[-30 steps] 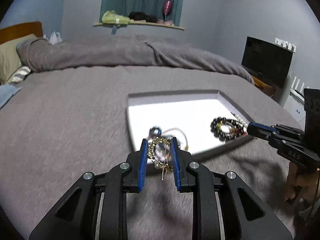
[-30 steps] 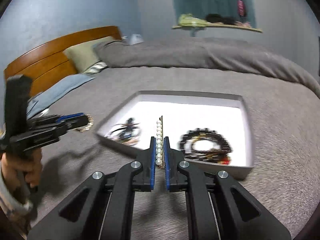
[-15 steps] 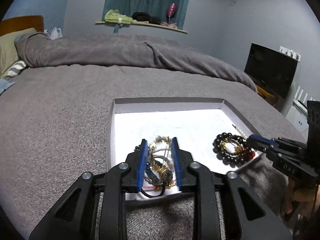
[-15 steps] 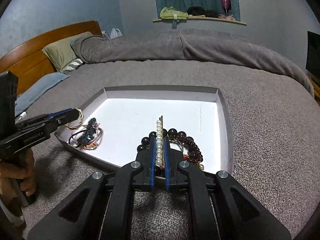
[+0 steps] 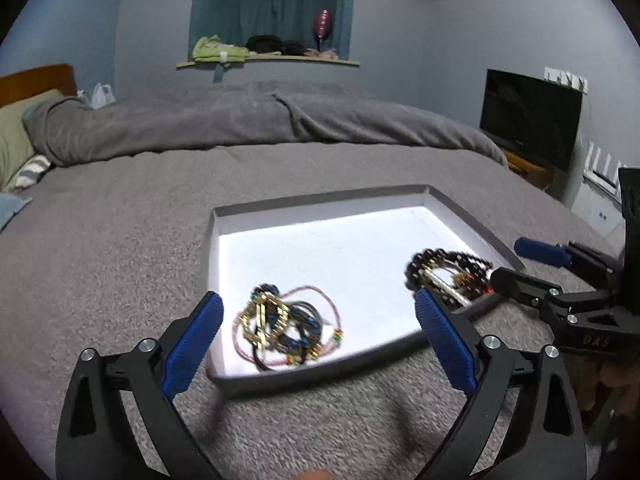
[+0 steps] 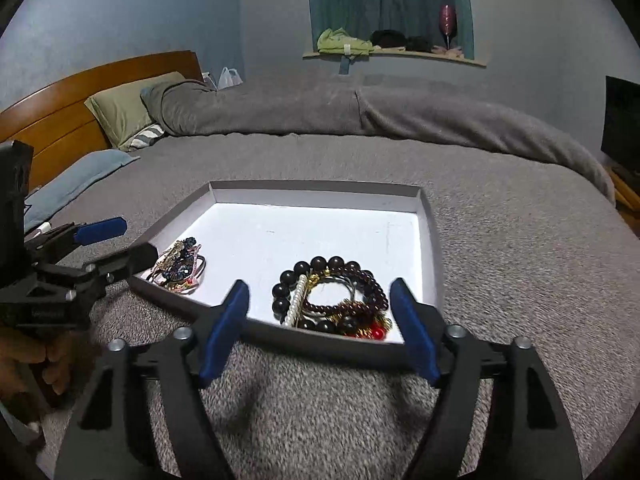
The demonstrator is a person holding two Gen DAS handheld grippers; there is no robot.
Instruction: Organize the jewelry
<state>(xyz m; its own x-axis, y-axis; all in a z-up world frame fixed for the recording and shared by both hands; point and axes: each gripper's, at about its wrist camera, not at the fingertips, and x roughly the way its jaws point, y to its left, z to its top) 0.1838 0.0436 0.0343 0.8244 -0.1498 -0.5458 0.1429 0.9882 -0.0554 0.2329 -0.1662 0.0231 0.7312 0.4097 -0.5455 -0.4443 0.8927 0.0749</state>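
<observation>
While lying flat on the grey bed (image 6: 500, 240), holds two heaps of jewelry: one shallow white tray (image 6: 430, 216), both heaps against its near wall. At near left, one tangle of gold, blue and pink bracelets (image 5: 280, 326); at near right, one cluster of dark bead bracelets (image 6: 332, 300) with one string of white pearls (image 6: 296, 300) and red beads on it. Exact count of bracelets in either heap not readable.

Two hand-held grippers, one at each near corner. Left hand-held gripper (image 5: 316, 332) with jaws just sprung wide apart, gripping nothing, the gold tangle lying free on the tray floor beyond. Right hand-held gripper (image 6: 320, 320) likewise just opened, jaws apart, straddling the tray's near wall, the dark beads and pearls loose beyond them, untouched.

Farther off: one rumpled grey duvet (image 6: 320, 108) across the far side, green pillow (image 6: 120, 108) and wooden headboard (image 6: 60, 100) at far left, one dark screen (image 5: 532, 116) at far right, one window ledge (image 5: 268, 62) with clothes and a pink glass. Nothing between jaws and tray except the low near wall.
</observation>
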